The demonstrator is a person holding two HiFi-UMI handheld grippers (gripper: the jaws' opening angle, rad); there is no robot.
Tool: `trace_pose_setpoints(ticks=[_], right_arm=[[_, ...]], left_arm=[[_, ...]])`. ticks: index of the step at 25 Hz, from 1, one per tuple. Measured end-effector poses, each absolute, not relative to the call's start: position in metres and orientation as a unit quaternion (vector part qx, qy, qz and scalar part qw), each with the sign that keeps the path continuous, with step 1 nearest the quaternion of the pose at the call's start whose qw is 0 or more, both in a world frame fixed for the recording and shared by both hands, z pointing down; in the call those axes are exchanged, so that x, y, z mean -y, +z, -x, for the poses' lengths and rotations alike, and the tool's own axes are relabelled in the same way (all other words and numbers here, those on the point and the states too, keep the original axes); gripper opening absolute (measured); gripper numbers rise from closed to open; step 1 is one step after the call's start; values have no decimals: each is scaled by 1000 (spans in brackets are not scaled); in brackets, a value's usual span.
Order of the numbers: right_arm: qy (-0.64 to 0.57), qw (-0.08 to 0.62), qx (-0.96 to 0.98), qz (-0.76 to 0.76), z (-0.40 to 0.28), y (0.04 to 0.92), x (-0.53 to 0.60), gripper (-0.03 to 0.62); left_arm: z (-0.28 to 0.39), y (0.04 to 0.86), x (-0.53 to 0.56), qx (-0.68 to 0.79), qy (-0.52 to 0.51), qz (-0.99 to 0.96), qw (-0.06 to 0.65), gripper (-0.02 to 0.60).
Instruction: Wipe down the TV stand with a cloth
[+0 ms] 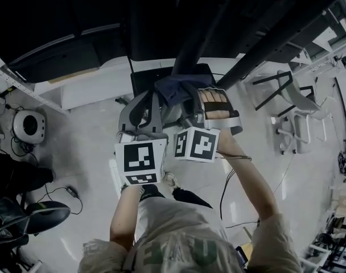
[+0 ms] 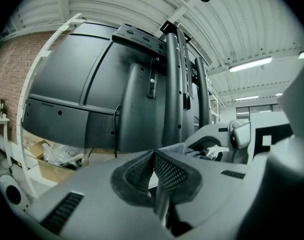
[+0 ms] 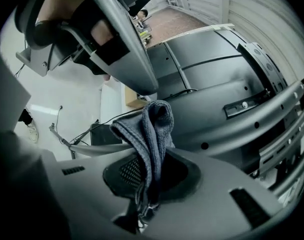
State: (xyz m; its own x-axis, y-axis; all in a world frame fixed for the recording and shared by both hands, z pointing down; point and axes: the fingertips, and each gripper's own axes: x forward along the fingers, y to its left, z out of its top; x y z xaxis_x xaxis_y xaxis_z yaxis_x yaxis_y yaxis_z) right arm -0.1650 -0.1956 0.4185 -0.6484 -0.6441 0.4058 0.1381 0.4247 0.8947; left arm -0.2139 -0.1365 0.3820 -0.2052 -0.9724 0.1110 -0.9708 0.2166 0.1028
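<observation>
Pale workshop floor [image 1: 82, 147]; cloth [image 3: 152, 129] clamped between right gripper [image 3: 149, 173] jaws, left gripper [image 2: 154, 171] jaws together, empty

cloth [image 3: 152, 134] blue-grey (ribbed weave) | TV stand [image 2: 172, 84] black | floor [image 1: 87, 129] white

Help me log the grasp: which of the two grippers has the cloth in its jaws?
The right gripper: its jaws pinch the grey cloth, which sticks up between them. The left gripper is shut on nothing.
</observation>
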Motion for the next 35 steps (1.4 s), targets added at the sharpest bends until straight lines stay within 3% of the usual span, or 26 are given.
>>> trace_pose_setpoints(ticks=[35], right_arm=[[-397, 498, 770, -46, 166, 643, 186, 57]], left_arm=[[223, 554, 112, 779, 29, -584, 228, 15]])
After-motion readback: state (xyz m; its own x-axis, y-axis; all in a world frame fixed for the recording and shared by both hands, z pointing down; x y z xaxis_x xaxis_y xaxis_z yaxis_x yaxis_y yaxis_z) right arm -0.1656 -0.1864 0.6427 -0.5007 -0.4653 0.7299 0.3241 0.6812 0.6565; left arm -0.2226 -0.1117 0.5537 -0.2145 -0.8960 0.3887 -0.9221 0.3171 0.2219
